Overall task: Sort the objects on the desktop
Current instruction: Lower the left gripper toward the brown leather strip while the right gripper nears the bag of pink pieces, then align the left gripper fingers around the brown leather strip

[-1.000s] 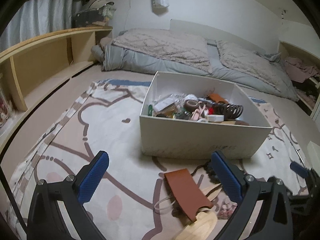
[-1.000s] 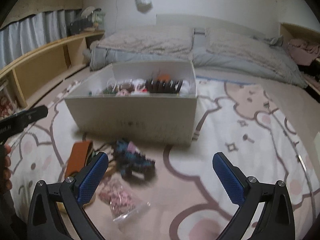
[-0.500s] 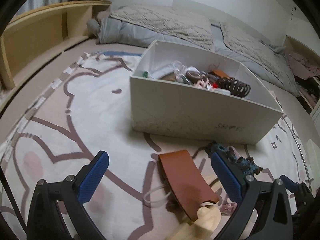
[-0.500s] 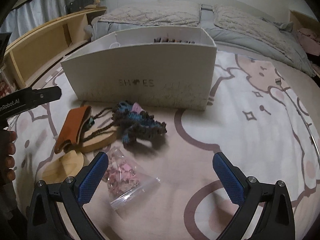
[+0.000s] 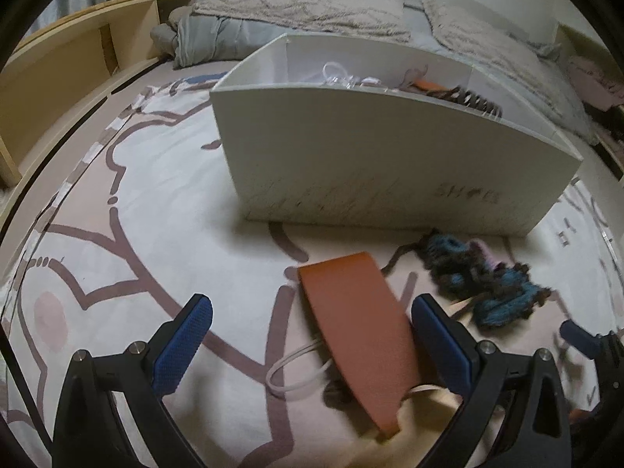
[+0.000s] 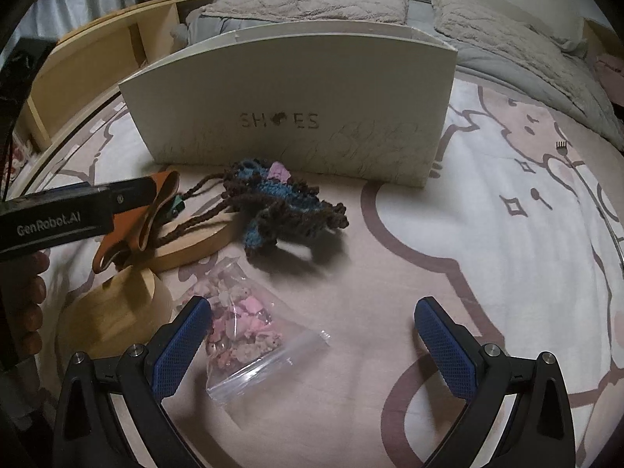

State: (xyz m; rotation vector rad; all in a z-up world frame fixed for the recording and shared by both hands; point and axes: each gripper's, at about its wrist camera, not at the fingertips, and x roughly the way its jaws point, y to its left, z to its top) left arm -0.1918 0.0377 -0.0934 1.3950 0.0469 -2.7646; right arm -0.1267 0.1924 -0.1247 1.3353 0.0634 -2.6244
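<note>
I am bringing the left gripper (image 5: 310, 337) in low over the rug (image 5: 136, 214), jaws spread wide and holding nothing, with the brown leather sleeve (image 5: 357, 335) lying partly between its fingers, closer to the right-hand one. To take it cleanly I judge I should shift slightly right so the sleeve sits centred, close across its narrow width, and keep clear of the thin white loop (image 5: 296, 370) trailing from its near end. The sleeve is resting on pale wooden pieces (image 6: 187, 245), so I am expecting it to slide if I pinch too shallow.

Further right, the knitted blue-and-brown item (image 6: 280, 202) is lying just in front of the white box (image 6: 296, 105), its cords draped over the wood. The clear bag of pink bits (image 6: 245, 331) is sitting near the right gripper (image 6: 312, 337), nearest its left finger; that gripper is also wide open and empty. I think the bag would need a grip on its bunched middle, not the slippery flat edge.

From the left wrist view I am seeing only the tops of things inside the box; the right view shows none of its contents. The sleeve's near end is blurred, and I cannot tell what the wooden pieces are.
</note>
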